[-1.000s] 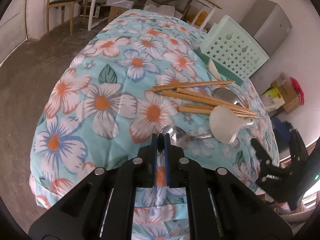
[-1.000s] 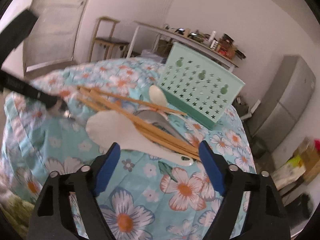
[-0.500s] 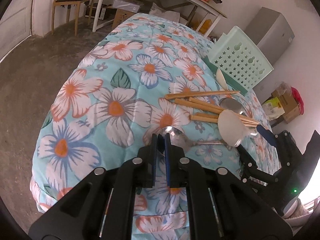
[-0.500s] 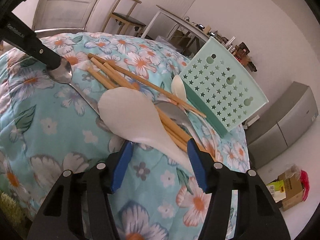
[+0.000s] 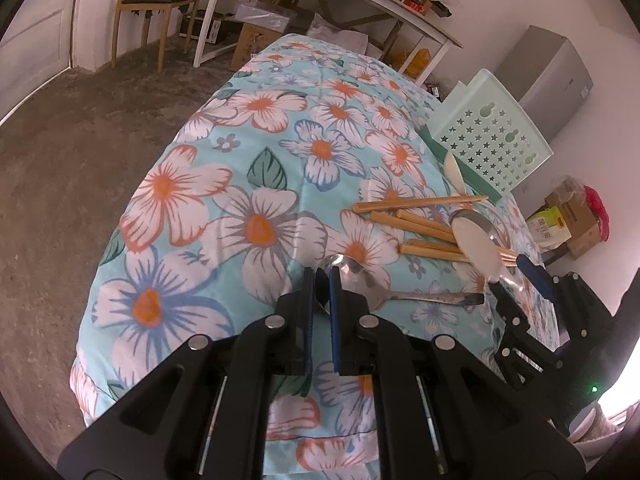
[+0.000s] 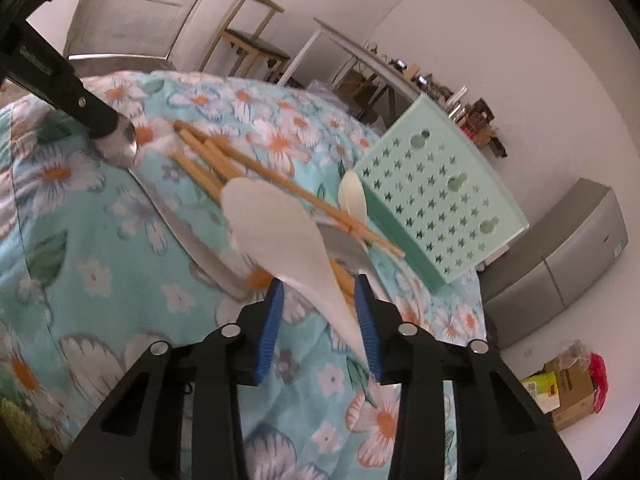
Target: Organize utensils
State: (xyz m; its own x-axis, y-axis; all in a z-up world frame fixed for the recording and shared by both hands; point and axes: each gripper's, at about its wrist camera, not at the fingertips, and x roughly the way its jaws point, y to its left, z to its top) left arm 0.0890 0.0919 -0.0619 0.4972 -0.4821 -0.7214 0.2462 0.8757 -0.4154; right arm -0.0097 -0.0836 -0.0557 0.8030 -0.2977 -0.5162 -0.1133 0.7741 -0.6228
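Right wrist view alone shows the closing right tool (image 6: 320, 312) straddling the white paddle's (image 6: 276, 232) handle.

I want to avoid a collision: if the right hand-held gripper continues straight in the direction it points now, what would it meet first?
Probably the white rice paddle: its handle already lies between the right hand-held gripper jaws, which have just been closing. Behind it come the wooden chopsticks, though depth is unclear.

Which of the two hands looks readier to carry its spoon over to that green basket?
The right. Its gripper has just been closing around the white spoon's handle and points toward the green basket just beyond. The left gripper pinches the metal spoon farther from the basket.
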